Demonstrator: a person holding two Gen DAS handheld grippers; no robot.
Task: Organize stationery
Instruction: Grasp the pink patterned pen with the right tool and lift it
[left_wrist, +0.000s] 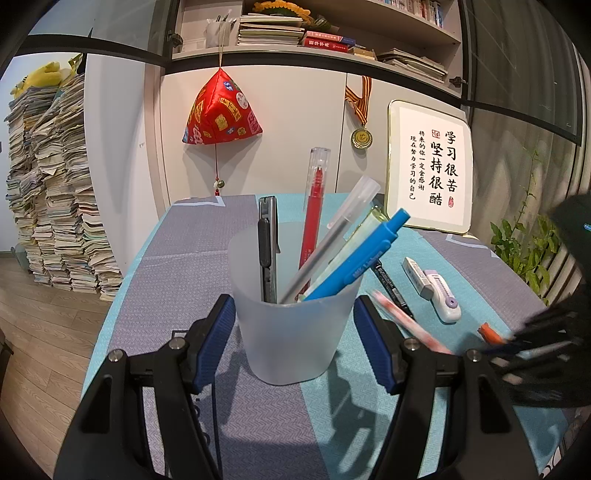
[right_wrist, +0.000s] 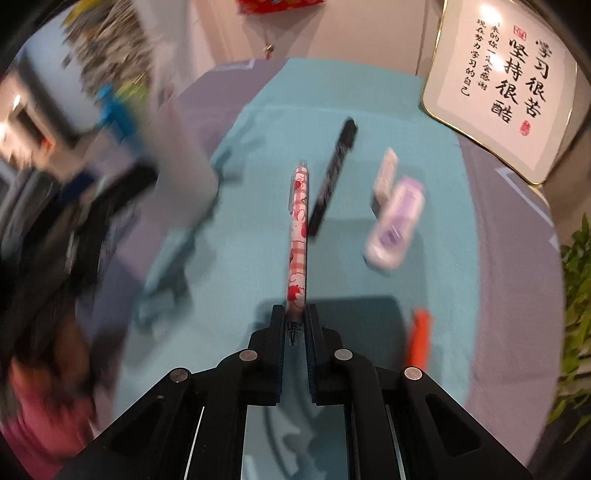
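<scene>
Table with teal and grey-purple cloth fills both views. Framed calligraphy board leans on the wall at 1 o'clock in the left wrist view, 1 o'clock in the right wrist view too.

Frosted cup stands upright at centre of the left wrist view. Left gripper sits around it, blue pads at 9 and 3 o'clock of the cup, pressed on both sides of its wall: clamped on the cup. In the cup: utility knife at 11 o'clock, red pen at 12, clear pen, and blue pen leaning toward 2 o'clock, with a pale green pen behind it.

Right gripper points steeply down at the cloth, jaws nearly together and pinched on the tip end of the pink patterned pen. Pen runs straight out from the jaws toward 12 o'clock, over the teal strip; cannot tell if its far end touches the cloth. In the left wrist view the same pen is a blurred pink streak at 4 o'clock of the cup, just beside the right-hand pad.

Loose on the cloth, right wrist view: black marker at 1 o'clock of the jaws, just beside the pink pen; purple-white correction tape at 2 o'clock; white eraser touching its far end; orange item at 3 o'clock, blurred, type unclear.
</scene>
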